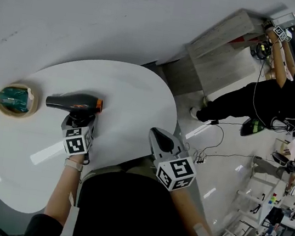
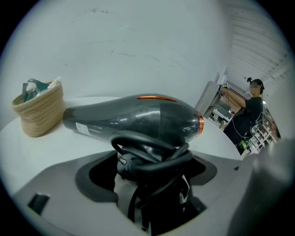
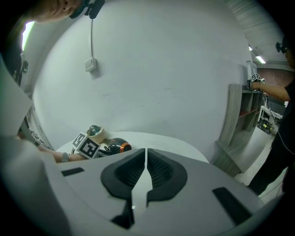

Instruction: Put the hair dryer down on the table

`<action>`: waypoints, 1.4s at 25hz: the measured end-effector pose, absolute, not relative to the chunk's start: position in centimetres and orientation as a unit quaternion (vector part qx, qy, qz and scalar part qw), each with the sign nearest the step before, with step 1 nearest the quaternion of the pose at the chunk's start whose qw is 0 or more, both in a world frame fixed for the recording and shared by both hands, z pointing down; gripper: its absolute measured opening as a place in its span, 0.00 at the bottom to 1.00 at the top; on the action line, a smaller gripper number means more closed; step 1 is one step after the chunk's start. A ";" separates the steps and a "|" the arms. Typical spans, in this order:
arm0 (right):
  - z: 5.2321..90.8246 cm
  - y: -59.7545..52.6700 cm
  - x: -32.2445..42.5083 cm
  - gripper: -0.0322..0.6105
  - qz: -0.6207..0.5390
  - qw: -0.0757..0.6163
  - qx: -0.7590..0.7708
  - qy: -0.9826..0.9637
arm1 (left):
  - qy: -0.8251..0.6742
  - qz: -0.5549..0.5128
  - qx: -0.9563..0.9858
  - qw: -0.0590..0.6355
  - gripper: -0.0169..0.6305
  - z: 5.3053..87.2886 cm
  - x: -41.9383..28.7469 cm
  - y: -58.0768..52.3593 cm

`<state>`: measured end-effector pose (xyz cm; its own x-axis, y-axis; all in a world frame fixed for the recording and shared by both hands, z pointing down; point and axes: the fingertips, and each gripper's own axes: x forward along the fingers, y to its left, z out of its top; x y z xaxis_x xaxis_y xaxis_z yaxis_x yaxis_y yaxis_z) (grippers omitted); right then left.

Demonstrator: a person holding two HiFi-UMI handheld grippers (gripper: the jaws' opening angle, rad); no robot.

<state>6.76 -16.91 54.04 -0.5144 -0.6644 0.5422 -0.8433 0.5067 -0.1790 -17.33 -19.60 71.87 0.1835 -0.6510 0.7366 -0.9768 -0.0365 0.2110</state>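
Note:
The black hair dryer (image 1: 78, 102) with a copper ring lies crosswise on the left part of the round white table (image 1: 134, 93), nozzle pointing left. My left gripper (image 1: 77, 122) is shut on its handle, which has the black cord wound round it (image 2: 152, 159). In the left gripper view the dryer's body (image 2: 138, 120) fills the middle, just beyond the jaws; whether it rests on the tabletop I cannot tell. My right gripper (image 1: 161, 139) hangs over the table's near right edge, shut and empty, its jaws all but touching (image 3: 145, 159). From there the dryer (image 3: 117, 147) shows small at the left.
A woven basket (image 1: 17, 99) holding a green thing stands at the table's far left, close to the dryer's nozzle (image 2: 39, 108). A white wall runs behind the table. At the right, a person in black (image 1: 272, 101) works at a grey shelf unit (image 1: 226, 44); cables lie on the floor.

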 end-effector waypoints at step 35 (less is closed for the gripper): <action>53.1 -15.1 5.9 0.09 0.199 0.193 0.387 -0.879 | -0.639 0.252 0.637 0.350 0.74 69.9 -18.7 -14.9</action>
